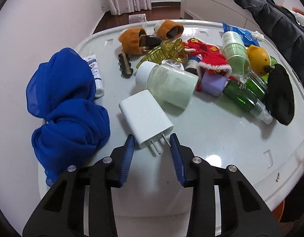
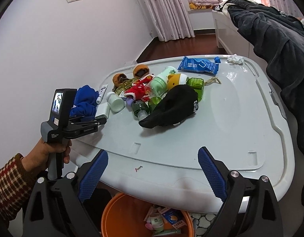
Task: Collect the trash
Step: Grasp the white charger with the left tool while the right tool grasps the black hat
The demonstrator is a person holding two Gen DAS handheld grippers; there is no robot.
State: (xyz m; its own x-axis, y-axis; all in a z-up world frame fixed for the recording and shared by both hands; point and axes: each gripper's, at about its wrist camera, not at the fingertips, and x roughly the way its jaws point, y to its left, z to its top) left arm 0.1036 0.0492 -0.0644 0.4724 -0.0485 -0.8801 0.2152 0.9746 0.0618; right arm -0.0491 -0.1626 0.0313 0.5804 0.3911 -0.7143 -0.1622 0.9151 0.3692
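My left gripper (image 1: 152, 139) is open, its blue pads on either side of the pronged end of a white charger plug (image 1: 145, 119) lying on the white table (image 1: 221, 138); I cannot tell if a pad touches it. Beyond it lies a heap: a pale green jar (image 1: 169, 83), green bottles (image 1: 244, 94), a blue wrapper (image 2: 199, 64) and a crumpled tissue (image 2: 235, 59). My right gripper (image 2: 152, 158) is open and empty, held before the table's near edge above an orange bin (image 2: 120, 213) that holds several wrappers. The left gripper also shows in the right wrist view (image 2: 96, 118).
A blue cloth (image 1: 67, 106) lies left of the charger, with a white tube (image 1: 95, 73) behind it. A black sock (image 2: 171, 106), red knitted piece (image 1: 209, 57), yellow toy (image 1: 257, 59) and brown slippers (image 1: 132, 39) lie in the heap. Dark clothing (image 2: 270, 39) hangs at right.
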